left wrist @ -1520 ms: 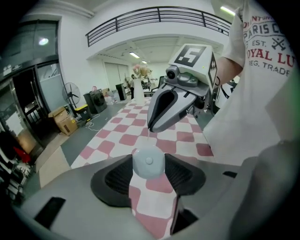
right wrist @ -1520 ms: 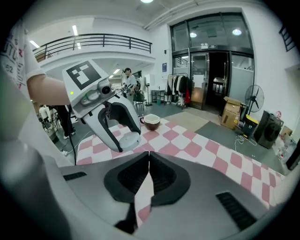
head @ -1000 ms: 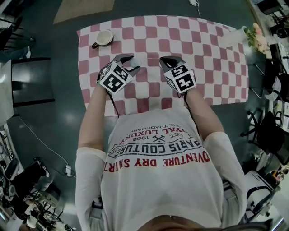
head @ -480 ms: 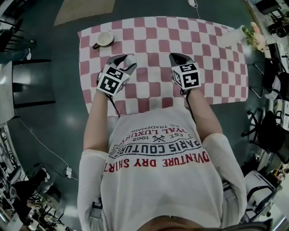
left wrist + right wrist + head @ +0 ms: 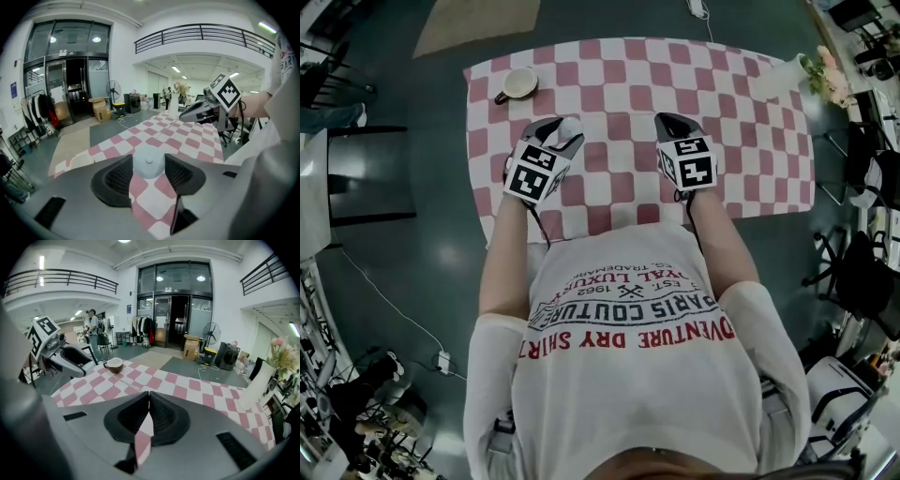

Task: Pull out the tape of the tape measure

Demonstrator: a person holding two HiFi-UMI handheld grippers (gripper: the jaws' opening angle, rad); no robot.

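Note:
A round pale tape measure (image 5: 149, 161) sits between the pads of my left gripper (image 5: 149, 165), which is shut on it. In the head view the tape measure (image 5: 570, 125) shows at the tip of the left gripper (image 5: 565, 130), over the checkered tablecloth (image 5: 741, 141). My right gripper (image 5: 668, 120) hangs to its right, apart from it, jaws together. In the right gripper view a thin pale tape (image 5: 127, 386) runs from the tips of the right gripper (image 5: 149, 393) leftward toward the left gripper (image 5: 91, 365).
A brown cup (image 5: 517, 82) stands on the cloth at the far left, also in the right gripper view as the cup (image 5: 113, 364). A white vase with flowers (image 5: 789, 73) stands at the far right corner. The table's near edge is just below both grippers.
The two grippers have drawn apart: the right one moved to the right and slightly farther away, the left one shifted a little and rolled. Both grips are unchanged.

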